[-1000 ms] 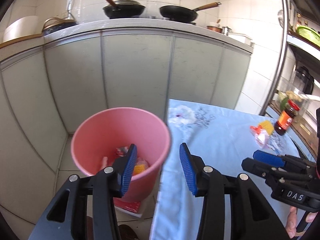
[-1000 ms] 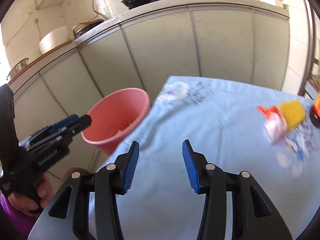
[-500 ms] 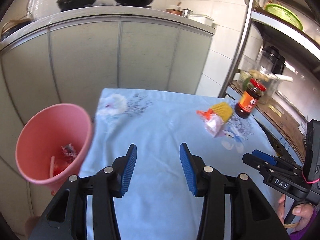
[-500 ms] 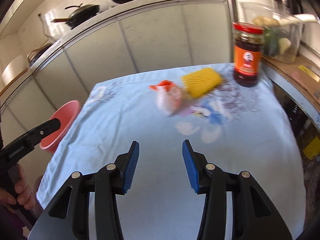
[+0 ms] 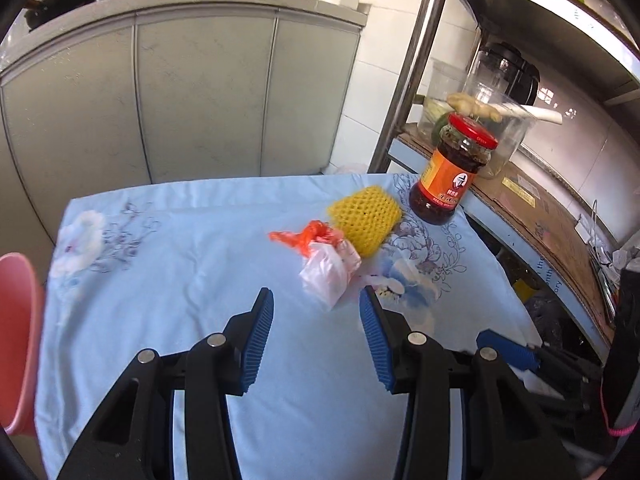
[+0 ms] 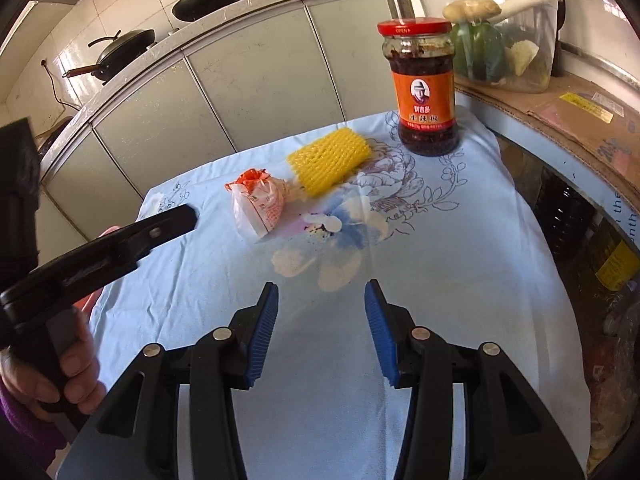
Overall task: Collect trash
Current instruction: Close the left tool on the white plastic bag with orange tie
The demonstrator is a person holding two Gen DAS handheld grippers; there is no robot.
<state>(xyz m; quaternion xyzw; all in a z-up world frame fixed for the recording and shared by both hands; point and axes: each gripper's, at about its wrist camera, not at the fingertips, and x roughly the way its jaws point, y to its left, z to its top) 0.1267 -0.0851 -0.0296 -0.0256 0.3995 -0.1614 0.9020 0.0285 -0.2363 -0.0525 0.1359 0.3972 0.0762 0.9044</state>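
A crumpled white and orange plastic bag (image 5: 327,265) (image 6: 259,202) lies on the blue floral tablecloth (image 5: 192,280). A yellow foam net (image 5: 365,218) (image 6: 327,161) lies just behind it, touching it. The pink bin (image 5: 16,344) stands off the table's left edge. My left gripper (image 5: 316,312) is open and empty, just short of the bag. My right gripper (image 6: 321,300) is open and empty, further back over the cloth. The left gripper's finger also shows in the right wrist view (image 6: 132,236).
A red-lidded chilli sauce jar (image 5: 452,172) (image 6: 424,88) stands behind the foam net near the table's right corner. A shelf with cardboard (image 6: 560,120) and a clear vegetable container (image 6: 496,28) runs along the right. Grey kitchen cabinets (image 5: 200,100) stand behind.
Both grippers have swung right from the pink bin toward the trash on the table. The bag and foam net are now close in front of them. Both jaws stayed open.
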